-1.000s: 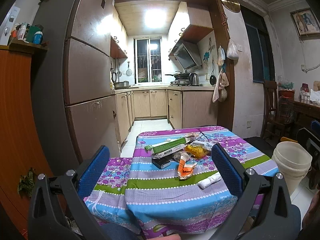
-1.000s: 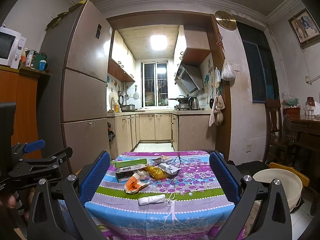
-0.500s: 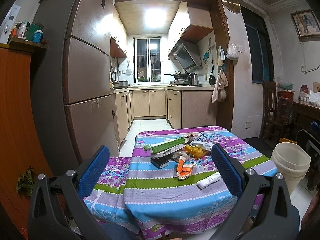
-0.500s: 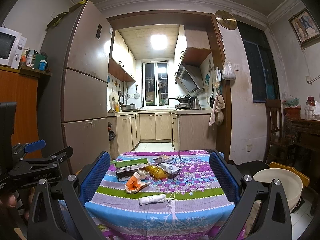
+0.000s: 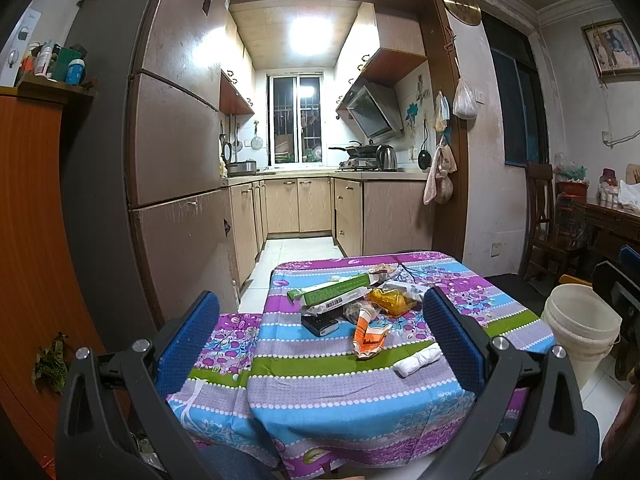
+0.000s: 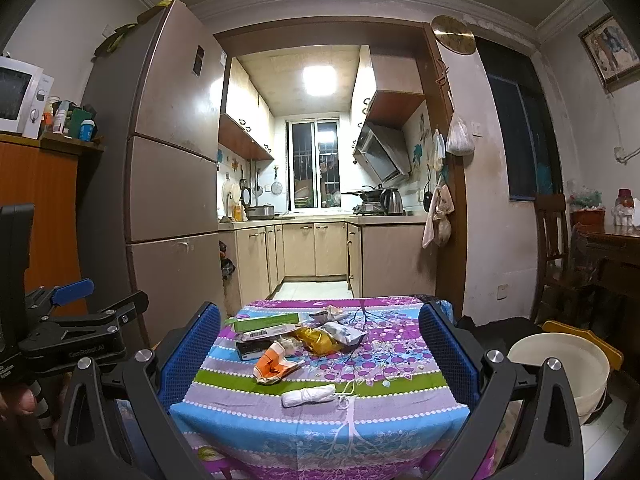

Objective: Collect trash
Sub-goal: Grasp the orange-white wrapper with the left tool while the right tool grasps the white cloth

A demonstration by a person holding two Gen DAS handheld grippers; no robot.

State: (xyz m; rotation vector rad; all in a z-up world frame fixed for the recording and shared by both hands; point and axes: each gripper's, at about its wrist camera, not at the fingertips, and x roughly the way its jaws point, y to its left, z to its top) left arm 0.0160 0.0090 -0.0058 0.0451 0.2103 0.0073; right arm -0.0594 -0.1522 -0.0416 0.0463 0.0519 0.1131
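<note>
Kitchen doorway behind; striped tablecloth (image 6: 320, 428) carries all the trash: green box (image 6: 266, 322), orange wrapper (image 6: 274, 364), white wad (image 6: 307, 395). Your left gripper (image 5: 320, 332) and right gripper (image 6: 319, 344) hang spread wide, empty. Bucket (image 6: 560, 364) waits at the right. Nothing collected yet.

A green box (image 6: 267, 323), orange wrapper (image 6: 275, 364) and yellow packet (image 6: 316, 340) lie heaped mid-bench. A white wad (image 6: 307, 395) lies nearer. A cream bucket (image 6: 560, 364) stands right.
</note>
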